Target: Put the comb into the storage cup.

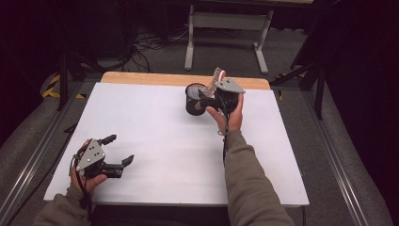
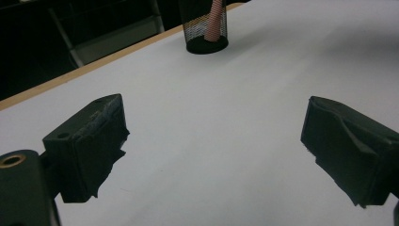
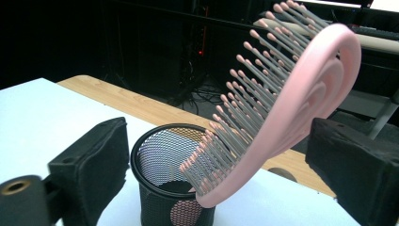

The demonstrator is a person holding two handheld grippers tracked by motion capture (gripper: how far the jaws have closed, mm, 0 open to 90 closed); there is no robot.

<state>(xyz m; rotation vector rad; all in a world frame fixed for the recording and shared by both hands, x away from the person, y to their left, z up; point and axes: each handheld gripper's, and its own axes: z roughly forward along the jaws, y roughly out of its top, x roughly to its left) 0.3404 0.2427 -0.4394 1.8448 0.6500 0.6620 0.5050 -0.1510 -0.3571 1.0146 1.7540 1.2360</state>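
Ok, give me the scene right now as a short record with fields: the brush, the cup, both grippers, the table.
hairbrush: pink, standing tilted in the cup, bristled head above the rim, leaning toward the right gripper's side
mesh cup: black, upright, near the far edge of the table
right gripper: at the cup, jaws spread to either side of the brush, pads not pressing on it
left gripper: jaws open, nothing between them, at the near left of the table
table: white top, wooden strip along the far edge
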